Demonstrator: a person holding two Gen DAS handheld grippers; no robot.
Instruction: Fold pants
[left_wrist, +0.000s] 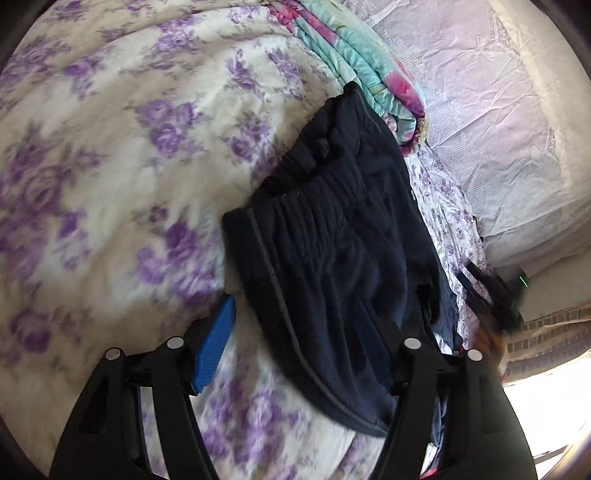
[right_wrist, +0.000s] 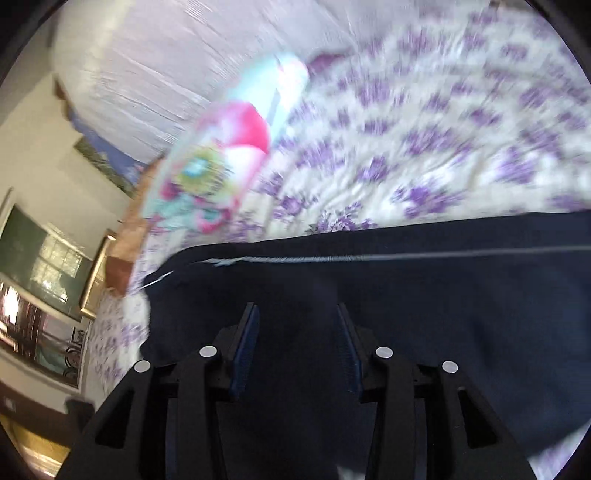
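Dark navy pants (left_wrist: 332, 236) lie on the bed, ribbed waistband at the middle, a grey side stripe along the left edge. My left gripper (left_wrist: 299, 347) is open; its blue left pad (left_wrist: 216, 350) is on the sheet beside the pants, and the right finger is hidden in the dark cloth. In the right wrist view the pants (right_wrist: 443, 302) fill the lower half, with a pale stitched seam across. My right gripper (right_wrist: 295, 332) is open just above the cloth, holding nothing. It also shows in the left wrist view (left_wrist: 491, 295), blurred, at the pants' right edge.
The bed has a white sheet with purple flowers (left_wrist: 110, 166). A folded teal and pink quilt (left_wrist: 354, 70) lies beyond the pants. A white lace pillow (left_wrist: 498, 129) is at the right. A wall with framed pictures (right_wrist: 44, 251) is at the left.
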